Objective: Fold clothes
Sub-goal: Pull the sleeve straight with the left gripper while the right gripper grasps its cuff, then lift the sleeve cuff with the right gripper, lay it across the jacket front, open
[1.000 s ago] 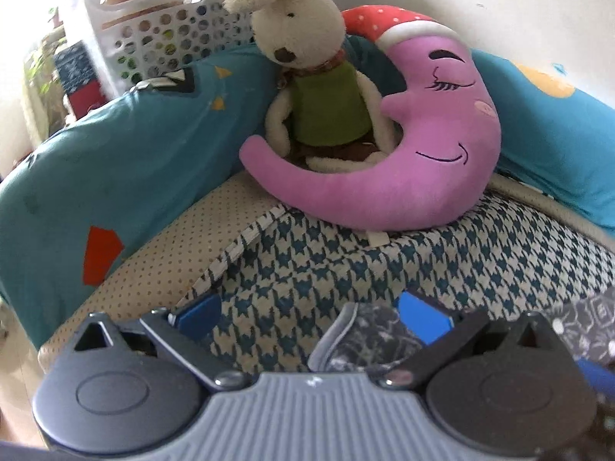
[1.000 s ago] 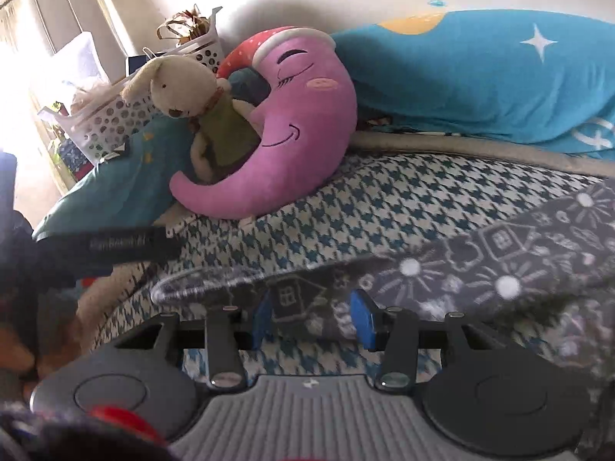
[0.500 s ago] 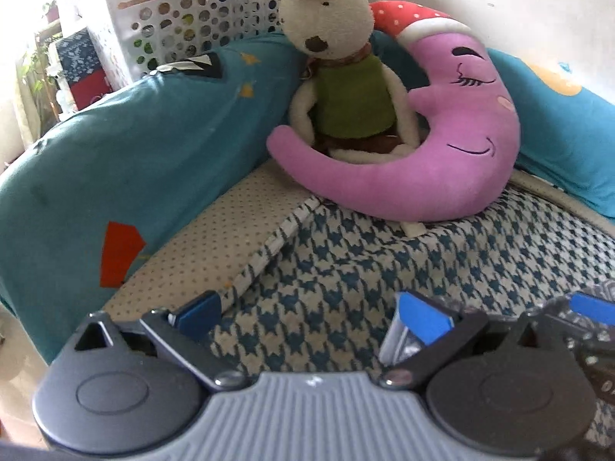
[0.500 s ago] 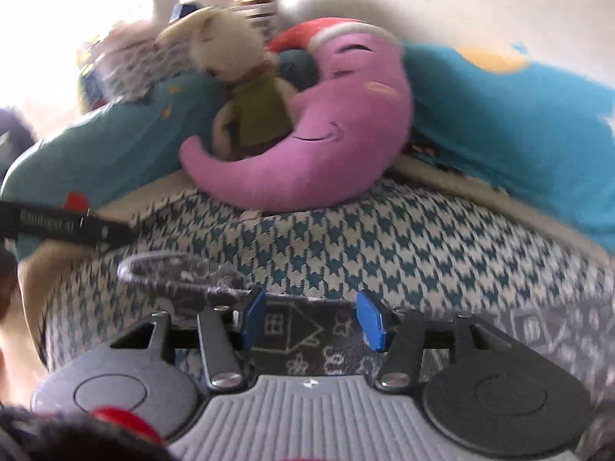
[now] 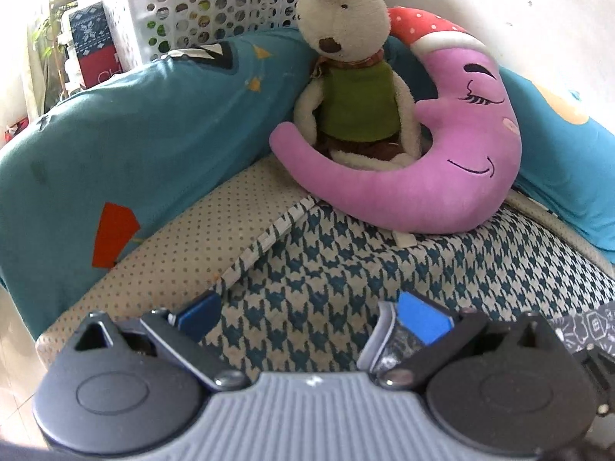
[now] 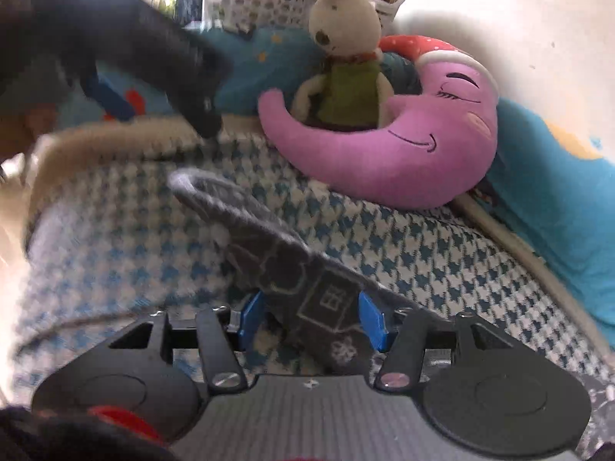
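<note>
Garment (image 6: 292, 269) — dark grey, white house print — lies on the houndstooth bed cover (image 6: 403, 238), running from centre frame down to the lower middle in the right wrist view.

Right tongs (image 6: 311, 317): blue pads sit either side of the near end of the cloth, close to it. That view is motion-blurred, so I cannot tell whether they actually pinch it or just bracket it. The low, flat placement reads as holding that end near the bed so the fabric stays stretched rather than bunched.

Left tongs (image 5: 311, 317): spread wide, with only houndstooth between the pads. A grey cloth edge (image 5: 378, 342) sits against the inner side of the pad at lower right of that frame, not clamped. My read: they hover to take or release a corner.

View differences:
- Right wrist shows the full run of the garment up to its pale hemmed far end (image 6: 188, 178), plus the other gripper as a dark blur at upper left (image 6: 184, 73). Left wrist shows neither.
- Left wrist is sharp: it gives the spread of its own tongs and a scrap of the printed cloth at the right edge (image 5: 588, 326).
- Both show the pink moon cushion (image 5: 442, 176) with the plush rabbit (image 5: 346, 77) at the head of the bed — well apart from the work.

Fold looks early; cloth isn't doubled over yet.
</note>
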Demonstrator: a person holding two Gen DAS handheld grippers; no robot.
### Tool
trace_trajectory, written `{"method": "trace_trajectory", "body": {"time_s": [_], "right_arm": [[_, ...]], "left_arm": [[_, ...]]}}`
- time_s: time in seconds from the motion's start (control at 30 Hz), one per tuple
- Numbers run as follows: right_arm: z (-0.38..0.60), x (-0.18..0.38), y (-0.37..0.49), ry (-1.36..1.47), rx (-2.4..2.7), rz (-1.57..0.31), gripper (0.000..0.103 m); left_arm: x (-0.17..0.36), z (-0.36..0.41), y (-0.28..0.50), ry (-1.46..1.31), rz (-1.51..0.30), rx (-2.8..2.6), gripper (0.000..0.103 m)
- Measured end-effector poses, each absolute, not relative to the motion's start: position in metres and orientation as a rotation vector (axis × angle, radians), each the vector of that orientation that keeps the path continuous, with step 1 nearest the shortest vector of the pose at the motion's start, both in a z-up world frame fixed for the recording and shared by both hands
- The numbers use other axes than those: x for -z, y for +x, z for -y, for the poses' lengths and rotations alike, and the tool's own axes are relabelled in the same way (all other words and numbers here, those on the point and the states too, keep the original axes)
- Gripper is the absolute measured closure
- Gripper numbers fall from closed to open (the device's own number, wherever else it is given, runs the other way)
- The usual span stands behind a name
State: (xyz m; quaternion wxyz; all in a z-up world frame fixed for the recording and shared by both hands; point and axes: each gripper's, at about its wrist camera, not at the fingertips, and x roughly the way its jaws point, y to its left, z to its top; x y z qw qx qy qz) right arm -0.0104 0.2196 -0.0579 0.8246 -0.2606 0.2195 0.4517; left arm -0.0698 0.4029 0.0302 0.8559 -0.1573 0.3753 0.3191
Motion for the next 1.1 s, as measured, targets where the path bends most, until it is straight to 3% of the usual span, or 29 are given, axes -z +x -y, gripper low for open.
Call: {"method": "trace_trajectory", "body": {"time_s": [0.03, 0.1, 0.13, 0.17, 0.33, 0.47, 0.53, 1.1], "right_arm": [[-0.219, 0.059, -0.007, -0.539, -0.950, -0.475, 0.050], [-0.218, 0.062, -0.001, -0.507, -0.931, -0.492, 0.064], [-0.216, 0.058, 0.003, -0.479, -0.929, -0.504, 0.083], [-0.214, 0.055, 0.007, -0.448, -0.927, -0.516, 0.091], [-0.207, 0.028, 0.057, -0.177, -0.852, -0.618, 0.091], [-0.207, 0.020, 0.086, -0.088, -0.661, -0.616, 0.073], [-0.201, 0.016, 0.080, -0.082, -0.639, -0.567, 0.070], [-0.246, 0.055, 0.017, -0.276, -0.981, -0.520, 0.070]], "left_arm": [[-0.030, -0.402, -0.069, -0.325, -0.789, -0.675, 0.000], [-0.031, -0.401, -0.069, -0.321, -0.787, -0.680, 0.000], [-0.031, -0.400, -0.069, -0.321, -0.786, -0.682, 0.000], [-0.032, -0.401, -0.070, -0.323, -0.783, -0.685, 0.000], [-0.034, -0.403, -0.071, -0.355, -0.780, -0.705, 0.000], [-0.032, -0.402, -0.067, -0.385, -0.791, -0.688, 0.000], [-0.033, -0.400, -0.065, -0.386, -0.785, -0.682, 0.000], [-0.036, -0.410, -0.074, -0.409, -0.762, -0.767, 0.000]]}}
